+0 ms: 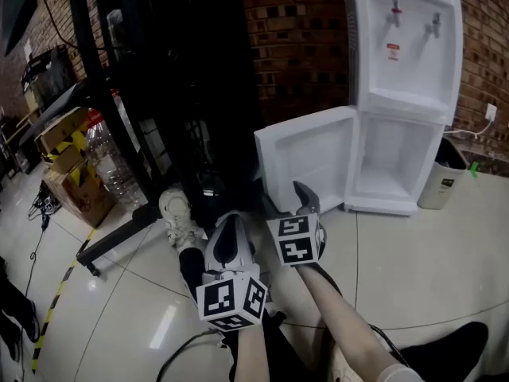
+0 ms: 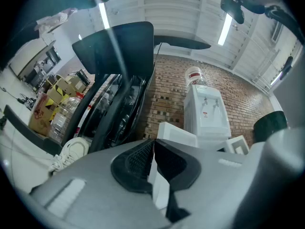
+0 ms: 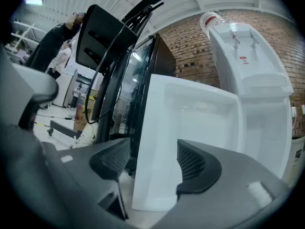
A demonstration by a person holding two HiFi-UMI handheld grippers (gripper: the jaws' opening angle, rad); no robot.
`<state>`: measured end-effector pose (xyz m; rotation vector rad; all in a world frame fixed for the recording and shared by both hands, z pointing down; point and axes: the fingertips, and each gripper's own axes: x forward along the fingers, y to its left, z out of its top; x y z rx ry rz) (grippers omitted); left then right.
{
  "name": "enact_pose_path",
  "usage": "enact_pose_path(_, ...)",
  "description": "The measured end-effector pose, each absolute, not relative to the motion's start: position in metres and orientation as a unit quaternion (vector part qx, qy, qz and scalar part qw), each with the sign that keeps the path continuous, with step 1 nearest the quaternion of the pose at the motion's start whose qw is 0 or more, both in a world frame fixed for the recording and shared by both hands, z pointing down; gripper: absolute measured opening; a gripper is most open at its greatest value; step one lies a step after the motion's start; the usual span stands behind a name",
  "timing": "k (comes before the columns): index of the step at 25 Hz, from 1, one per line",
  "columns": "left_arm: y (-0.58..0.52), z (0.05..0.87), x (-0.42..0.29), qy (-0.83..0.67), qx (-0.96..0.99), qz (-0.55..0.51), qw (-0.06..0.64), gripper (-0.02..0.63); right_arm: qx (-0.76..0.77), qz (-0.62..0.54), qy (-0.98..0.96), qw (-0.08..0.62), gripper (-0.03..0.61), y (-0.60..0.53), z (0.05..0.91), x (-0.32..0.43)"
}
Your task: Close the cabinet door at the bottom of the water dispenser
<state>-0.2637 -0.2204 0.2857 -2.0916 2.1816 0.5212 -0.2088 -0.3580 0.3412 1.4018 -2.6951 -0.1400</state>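
The white water dispenser point(image 1: 406, 46) stands against the brick wall. Its bottom cabinet door point(image 1: 306, 159) is swung wide open to the left, and the cabinet point(image 1: 394, 165) inside is empty. My right gripper point(image 1: 300, 204) is level at the door's lower free edge. In the right gripper view that gripper point(image 3: 152, 163) is open, and the door's edge point(image 3: 157, 142) stands between the jaws with a gap on the left side. My left gripper point(image 1: 225, 233) hangs lower left, away from the door. Its jaws point(image 2: 152, 163) are shut on nothing.
A black rack point(image 1: 159, 94) fills the left, with large water bottles point(image 1: 111, 157) and cardboard boxes point(image 1: 67, 165) beside it. A white shoe point(image 1: 176, 217) lies by the rack's foot. A small bin point(image 1: 445, 173) stands right of the dispenser. A cable point(image 1: 183, 344) runs over the tiled floor.
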Motion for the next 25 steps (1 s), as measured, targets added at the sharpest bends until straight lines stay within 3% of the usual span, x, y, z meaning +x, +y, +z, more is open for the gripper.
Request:
enact_pose_path(8,-0.228,0.291,-0.279,0.729,-0.657,0.190,0.014,0.015,0.498,-0.091,-0.857,0.093,0.321,-0.407,0.354,-0.232)
enact_pose_path(17,-0.246,0.332,-0.237,0.708,-0.683,0.175,-0.045,0.003,0.474,-0.097,-0.871,0.089,0.308,-0.396,0.355,-0.223)
enact_pose_path(25,-0.247,0.330,-0.217,0.688,-0.714,0.130,-0.014,0.003,0.460,-0.072,-0.881,0.080,0.295,-0.364,0.360,-0.196)
